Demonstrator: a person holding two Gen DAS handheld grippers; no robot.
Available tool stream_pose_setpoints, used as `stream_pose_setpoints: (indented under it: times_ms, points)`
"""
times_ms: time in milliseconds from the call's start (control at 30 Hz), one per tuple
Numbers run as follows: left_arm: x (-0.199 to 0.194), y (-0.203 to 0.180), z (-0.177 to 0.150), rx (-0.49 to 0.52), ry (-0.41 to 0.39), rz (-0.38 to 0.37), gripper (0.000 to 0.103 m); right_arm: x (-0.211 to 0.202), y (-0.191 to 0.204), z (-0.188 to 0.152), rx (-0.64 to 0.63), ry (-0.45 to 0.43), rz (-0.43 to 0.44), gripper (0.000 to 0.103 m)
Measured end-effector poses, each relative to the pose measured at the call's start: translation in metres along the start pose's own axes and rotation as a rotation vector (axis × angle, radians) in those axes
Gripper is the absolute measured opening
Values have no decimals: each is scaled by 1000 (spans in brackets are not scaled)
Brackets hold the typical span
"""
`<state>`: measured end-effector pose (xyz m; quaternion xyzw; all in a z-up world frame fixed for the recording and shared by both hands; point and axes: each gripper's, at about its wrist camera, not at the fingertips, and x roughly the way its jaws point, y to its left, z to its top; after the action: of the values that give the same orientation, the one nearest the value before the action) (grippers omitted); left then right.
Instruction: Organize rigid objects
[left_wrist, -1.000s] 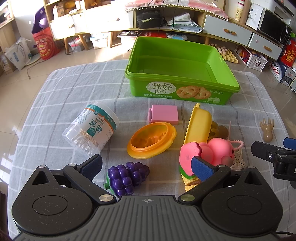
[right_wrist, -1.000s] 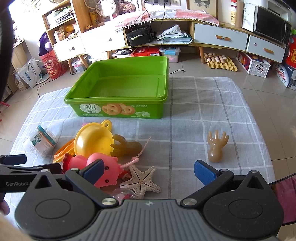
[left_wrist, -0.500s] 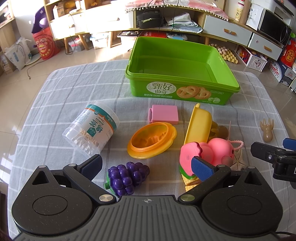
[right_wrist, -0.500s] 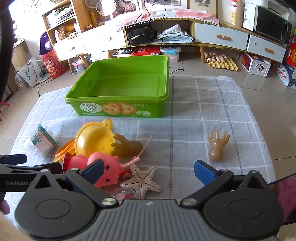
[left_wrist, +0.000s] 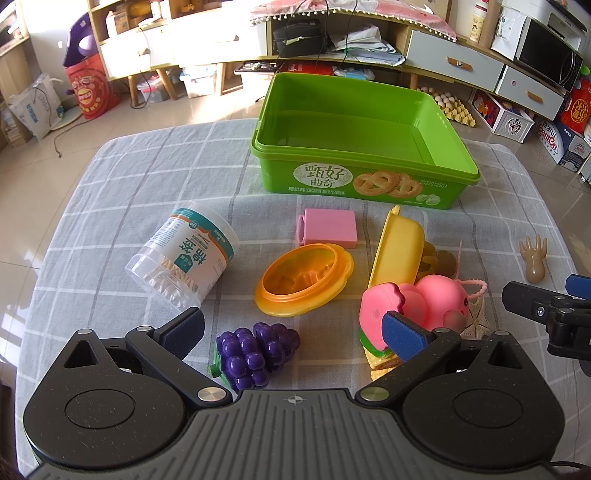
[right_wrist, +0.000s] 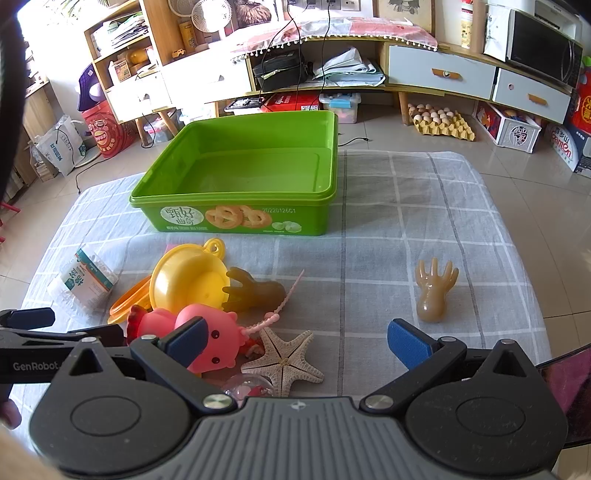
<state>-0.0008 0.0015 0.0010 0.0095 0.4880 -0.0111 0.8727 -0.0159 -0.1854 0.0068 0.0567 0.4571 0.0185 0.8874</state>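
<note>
Below, both grippers, left (left_wrist: 291, 332) and right (right_wrist: 297, 341), hang spread wide and hold nothing; grapes (left_wrist: 253, 352) lie under the left, a starfish (right_wrist: 284, 363) under the right, before a green bin (right_wrist: 236, 218).

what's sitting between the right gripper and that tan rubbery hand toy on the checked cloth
Nothing visible. The open right gripper faces bare grey checked cloth, and the tan rubbery hand toy stands alone just beyond its right finger. The dried starfish and pink pig toy lie off to the left.
</note>
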Motion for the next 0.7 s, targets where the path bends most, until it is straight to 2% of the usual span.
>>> stream_pose_setpoints:
  times_ms: [133,300,367,500,600,700]
  points:
    - [-2,5,1,2,-9,2,98,1,3,1,-8,-6,20,81]
    - [-4,16,7,19,-43,-6,98,5,1,10,0,-22,119,81]
    - [-2,24,11,36,-51,-22,98,9,1,16,-6,-27,178,81]
    - [7,50,17,38,-42,-114,98,23,-2,28,24,-27,331,81]
    - [16,74,21,-5,-33,-149,98,43,-14,34,149,17,492,81]
    - [23,92,24,-44,-37,-150,97,64,-21,35,267,80,582,77]
